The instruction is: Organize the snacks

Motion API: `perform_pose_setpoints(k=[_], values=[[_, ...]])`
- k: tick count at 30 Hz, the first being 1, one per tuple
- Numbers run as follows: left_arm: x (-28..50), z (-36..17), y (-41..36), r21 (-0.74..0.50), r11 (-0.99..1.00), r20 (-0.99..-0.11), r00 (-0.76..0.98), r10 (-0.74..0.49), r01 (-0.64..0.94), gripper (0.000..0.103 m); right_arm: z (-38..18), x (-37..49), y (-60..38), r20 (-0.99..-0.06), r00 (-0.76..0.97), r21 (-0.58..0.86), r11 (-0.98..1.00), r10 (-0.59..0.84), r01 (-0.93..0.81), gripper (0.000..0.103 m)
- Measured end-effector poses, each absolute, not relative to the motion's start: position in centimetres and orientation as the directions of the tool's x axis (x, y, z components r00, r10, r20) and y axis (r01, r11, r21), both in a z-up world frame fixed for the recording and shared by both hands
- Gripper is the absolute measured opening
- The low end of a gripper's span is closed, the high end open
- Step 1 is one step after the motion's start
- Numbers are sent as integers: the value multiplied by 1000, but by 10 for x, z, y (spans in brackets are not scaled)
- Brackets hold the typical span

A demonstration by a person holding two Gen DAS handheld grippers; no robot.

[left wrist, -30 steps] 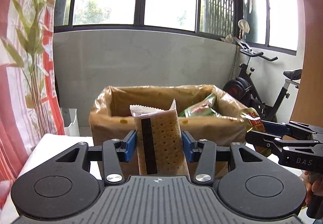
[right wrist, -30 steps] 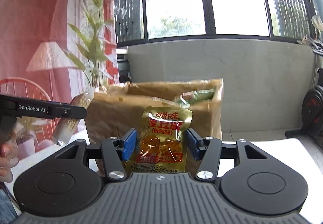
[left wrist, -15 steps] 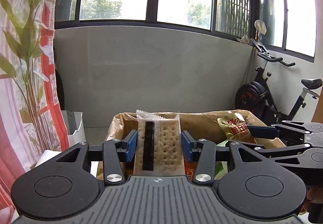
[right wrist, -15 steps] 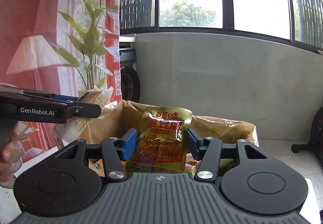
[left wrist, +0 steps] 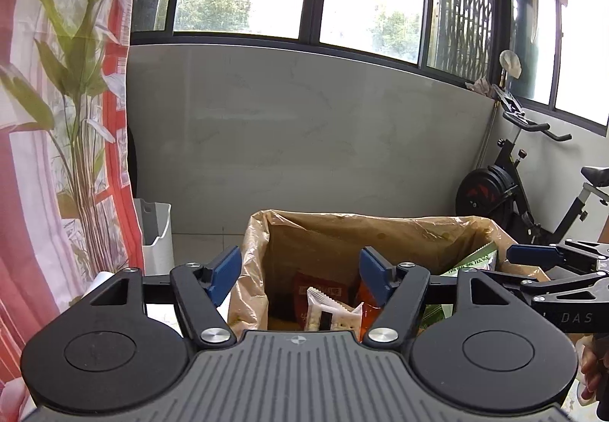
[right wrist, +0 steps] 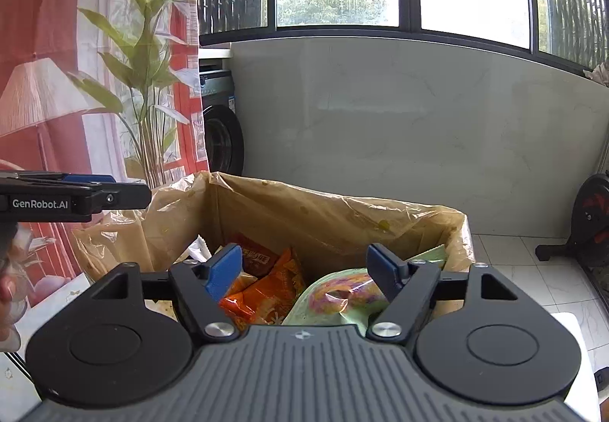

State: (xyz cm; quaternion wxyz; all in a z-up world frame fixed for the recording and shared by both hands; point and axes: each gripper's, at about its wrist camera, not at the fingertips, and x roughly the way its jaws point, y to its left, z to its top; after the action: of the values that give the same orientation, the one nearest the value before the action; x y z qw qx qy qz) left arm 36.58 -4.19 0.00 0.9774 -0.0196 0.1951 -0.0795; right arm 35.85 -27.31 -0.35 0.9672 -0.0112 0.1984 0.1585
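A cardboard box (left wrist: 335, 231) lined with brownish plastic holds the snacks; it also fills the right wrist view (right wrist: 304, 208). My left gripper (left wrist: 300, 271) hovers over the box, its jaws opening, with nothing between the blue pads. Below it the cracker pack (left wrist: 331, 315) lies inside on red packets. My right gripper (right wrist: 304, 269) hangs over the box too, jaws opening and empty. Under it lie an orange bag (right wrist: 266, 292) and a green bag (right wrist: 335, 300). The gold packet is not visible.
A white bin (left wrist: 156, 235) stands left of the box by a red patterned curtain (left wrist: 57, 155). An exercise bike (left wrist: 533, 193) stands at the right, a washing machine (right wrist: 220, 140) behind the curtain. Grey wall and windows lie beyond.
Both grippers rose over the box and opened. The cracker pack left the left jaws and now lies in the box; the gold packet left the right jaws and dropped out of sight.
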Motion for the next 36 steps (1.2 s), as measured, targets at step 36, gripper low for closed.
perform_pose_setpoints(k=[36], values=[[209, 81, -79, 53, 997, -302, 952, -43, 62, 96, 65, 197, -291, -338, 925, 144, 980, 177, -135, 103]])
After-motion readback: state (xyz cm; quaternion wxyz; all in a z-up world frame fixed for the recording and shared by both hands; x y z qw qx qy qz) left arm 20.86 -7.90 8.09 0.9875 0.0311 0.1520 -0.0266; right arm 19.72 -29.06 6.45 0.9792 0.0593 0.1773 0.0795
